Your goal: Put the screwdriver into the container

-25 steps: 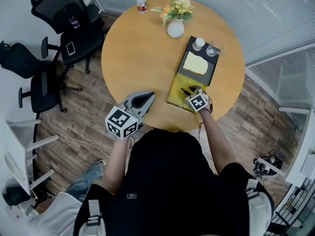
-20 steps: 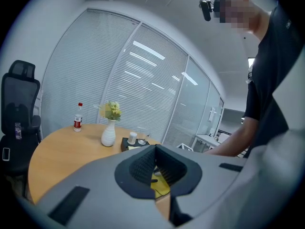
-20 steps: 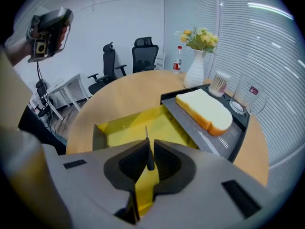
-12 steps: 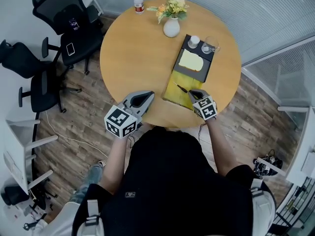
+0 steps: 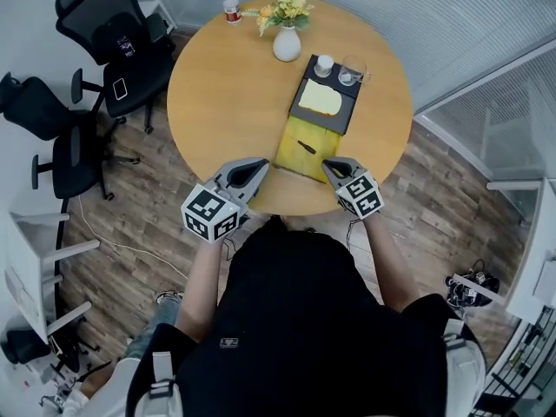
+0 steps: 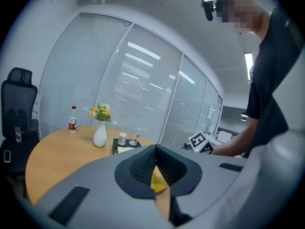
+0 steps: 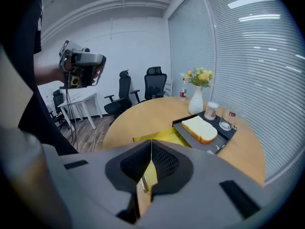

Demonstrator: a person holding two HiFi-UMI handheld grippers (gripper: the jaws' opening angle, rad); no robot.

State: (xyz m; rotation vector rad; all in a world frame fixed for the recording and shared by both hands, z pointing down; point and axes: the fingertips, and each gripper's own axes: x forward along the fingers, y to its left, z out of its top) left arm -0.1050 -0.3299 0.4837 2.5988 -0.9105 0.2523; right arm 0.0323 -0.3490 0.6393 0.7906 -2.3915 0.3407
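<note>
**Head view.** We see the screwdriver (image 5: 306,147) lying inside the yellow container (image 5: 295,162) on the round table (image 5: 217,94). The left gripper (image 5: 258,165) and right gripper (image 5: 328,165) flank the container's near end.

**Gripper views.** Here the jaws cover the screwdriver, and we glimpse only a sliver of yellow past them. Only these views let us read the jaws: both pairs are pressed together, and neither has hold of anything.
</note>
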